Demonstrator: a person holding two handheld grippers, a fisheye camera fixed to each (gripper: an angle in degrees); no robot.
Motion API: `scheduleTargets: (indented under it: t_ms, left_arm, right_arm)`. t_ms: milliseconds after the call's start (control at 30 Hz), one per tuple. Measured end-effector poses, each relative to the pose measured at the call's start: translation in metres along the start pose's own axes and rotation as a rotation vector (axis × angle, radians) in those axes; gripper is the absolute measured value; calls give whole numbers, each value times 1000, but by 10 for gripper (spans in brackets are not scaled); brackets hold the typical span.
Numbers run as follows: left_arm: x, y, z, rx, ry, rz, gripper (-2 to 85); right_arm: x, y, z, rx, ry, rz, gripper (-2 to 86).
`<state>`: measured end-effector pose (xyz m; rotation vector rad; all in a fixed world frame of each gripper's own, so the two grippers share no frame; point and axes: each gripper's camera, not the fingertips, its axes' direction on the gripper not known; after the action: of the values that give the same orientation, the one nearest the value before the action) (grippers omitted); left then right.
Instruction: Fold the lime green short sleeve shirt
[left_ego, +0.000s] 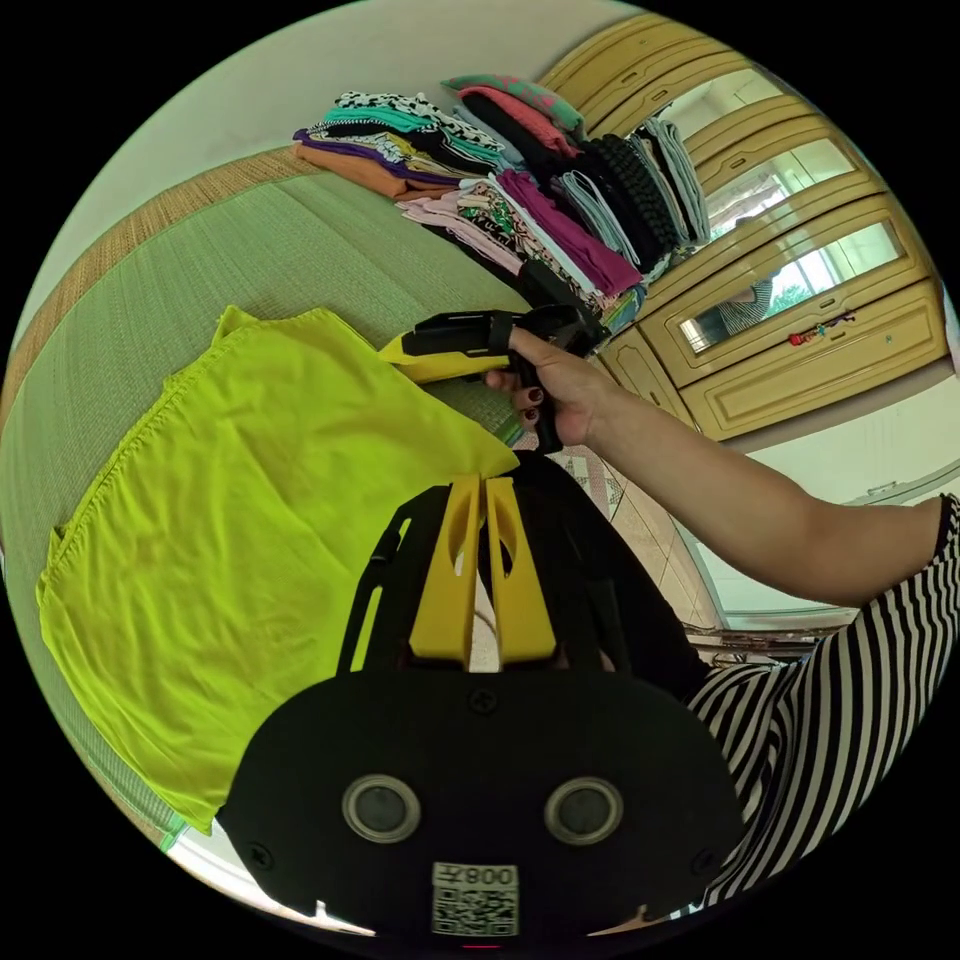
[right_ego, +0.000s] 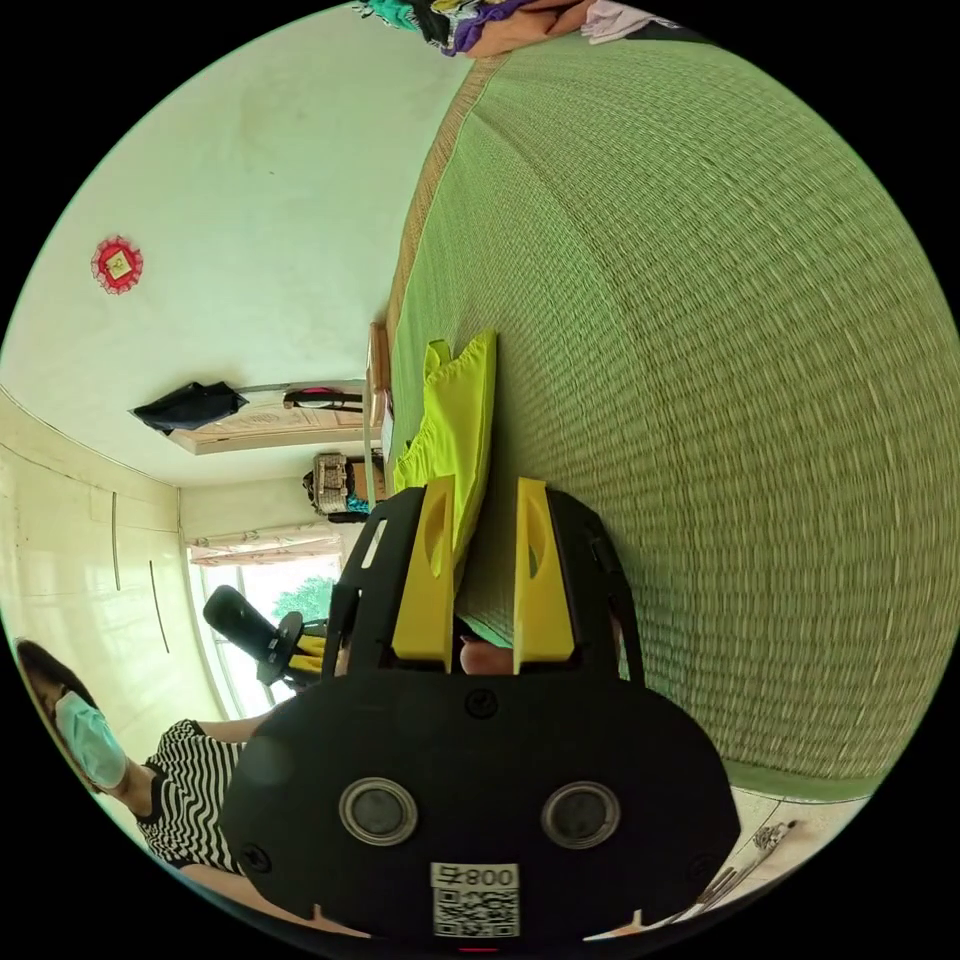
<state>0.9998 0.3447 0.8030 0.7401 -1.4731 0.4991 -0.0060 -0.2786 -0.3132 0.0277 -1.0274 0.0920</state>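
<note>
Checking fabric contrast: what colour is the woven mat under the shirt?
Pale green woven mat, clearest in the right gripper view.

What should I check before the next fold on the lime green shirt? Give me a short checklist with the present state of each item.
1. Left gripper closed on the shirt's corner: ok, jaws nearly together at the edge.
2. Right gripper gripping the shirt: cannot tell; in its own view the jaws stand apart.
3. Shirt lying flat on the green mat: ok, only slight wrinkles.
4. Bare mat beyond the shirt: ok.
5. Stacked clothes away from the shirt: ok, apart at the mat's far end.
</note>
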Motion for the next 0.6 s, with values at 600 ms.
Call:
scheduleTargets:
  t_ms: [600]
  left_arm:
    - [-95,33,40,6,133,-21,6]
  right_arm:
    - [-19,-102,101,-111,58,-61,30]
